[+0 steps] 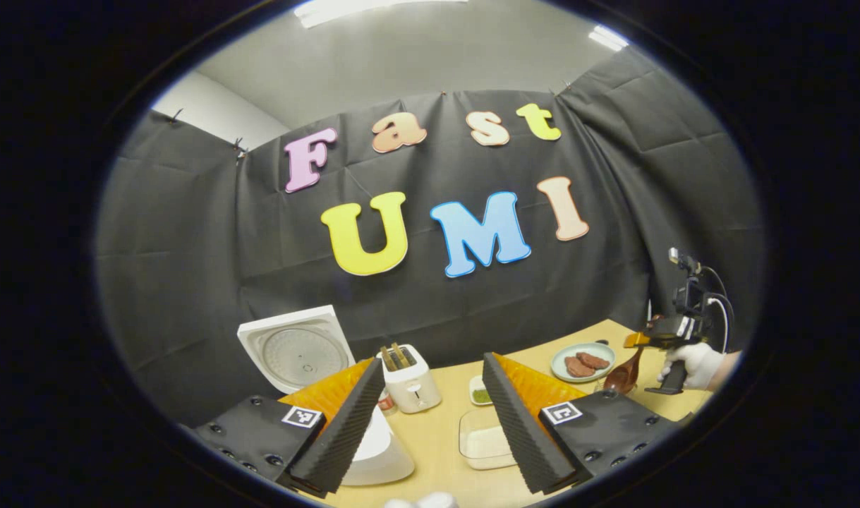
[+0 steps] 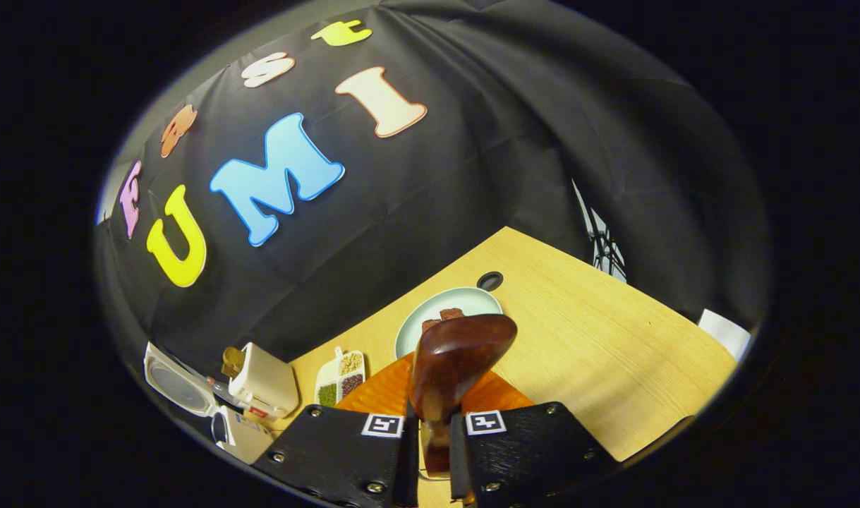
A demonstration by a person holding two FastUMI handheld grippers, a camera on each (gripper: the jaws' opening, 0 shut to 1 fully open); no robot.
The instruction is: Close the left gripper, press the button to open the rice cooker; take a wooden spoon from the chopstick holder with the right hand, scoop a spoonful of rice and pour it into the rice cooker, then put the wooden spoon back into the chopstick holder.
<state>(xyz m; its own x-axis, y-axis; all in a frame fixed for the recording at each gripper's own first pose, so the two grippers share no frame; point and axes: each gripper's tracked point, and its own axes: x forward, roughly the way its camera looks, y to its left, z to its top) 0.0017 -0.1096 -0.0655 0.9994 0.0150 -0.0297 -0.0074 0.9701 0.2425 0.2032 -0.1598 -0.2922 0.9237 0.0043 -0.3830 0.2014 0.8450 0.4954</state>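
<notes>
Left tongs (image 1: pixel 433 423): two wedge-shaped fingers (image 1: pixel 341 430) with ribbed inner faces. Each finger mounts to a flat black plate (image 1: pixel 257 434) fastened with round-head screws. Each plate carries one square black-and-white marker (image 1: pixel 302 416). Translucent orange ribbed panels (image 1: pixel 331 391) sit behind the fingers.

Right tongs (image 2: pixel 430 444): two black textured plates (image 2: pixel 331 444), each with a square marker (image 2: pixel 383 425) and screws at the corners. An orange ribbed panel (image 2: pixel 391 391) lies behind them.

In the left gripper view, the right unit shows a black pistol-style handle (image 1: pixel 673 377), a black camera block (image 1: pixel 691 300) above, and black cables (image 1: pixel 722 310) looping at the rear. The hand (image 1: pixel 694 363) wears a white glove.
</notes>
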